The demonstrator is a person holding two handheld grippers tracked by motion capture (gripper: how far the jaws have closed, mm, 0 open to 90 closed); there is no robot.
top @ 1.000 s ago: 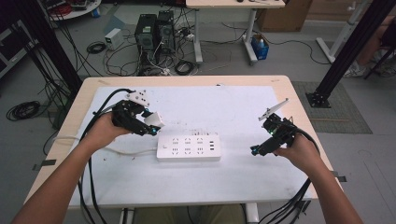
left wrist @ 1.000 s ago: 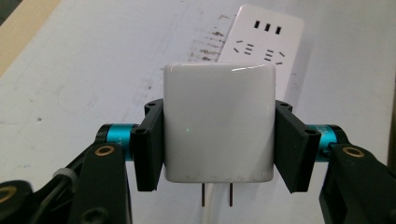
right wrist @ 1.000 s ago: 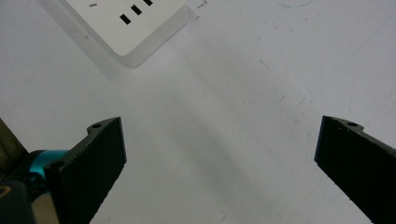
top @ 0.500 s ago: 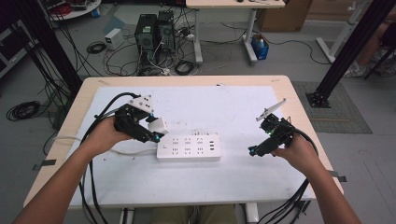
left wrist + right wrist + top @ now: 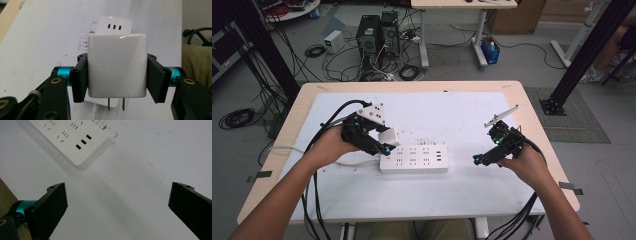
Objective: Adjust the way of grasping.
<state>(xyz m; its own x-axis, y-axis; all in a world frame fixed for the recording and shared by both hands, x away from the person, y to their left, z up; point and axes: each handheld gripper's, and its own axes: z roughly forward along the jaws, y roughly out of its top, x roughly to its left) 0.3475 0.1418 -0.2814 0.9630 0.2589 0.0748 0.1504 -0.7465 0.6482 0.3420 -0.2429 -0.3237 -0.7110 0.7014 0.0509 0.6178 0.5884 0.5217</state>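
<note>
White-covered tabletop in a workshop, with computers and cables on the floor behind it. Near the middle lies a white power strip. The left tool is pinching a white plug adapter by its sides, prongs pointing down, right over the strip's left end. The right tool is spread wide with nothing in it, hovering just off the strip's right end.

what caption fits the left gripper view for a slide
Left tool clamps a white charger, prongs bare, above the power strip.
</note>
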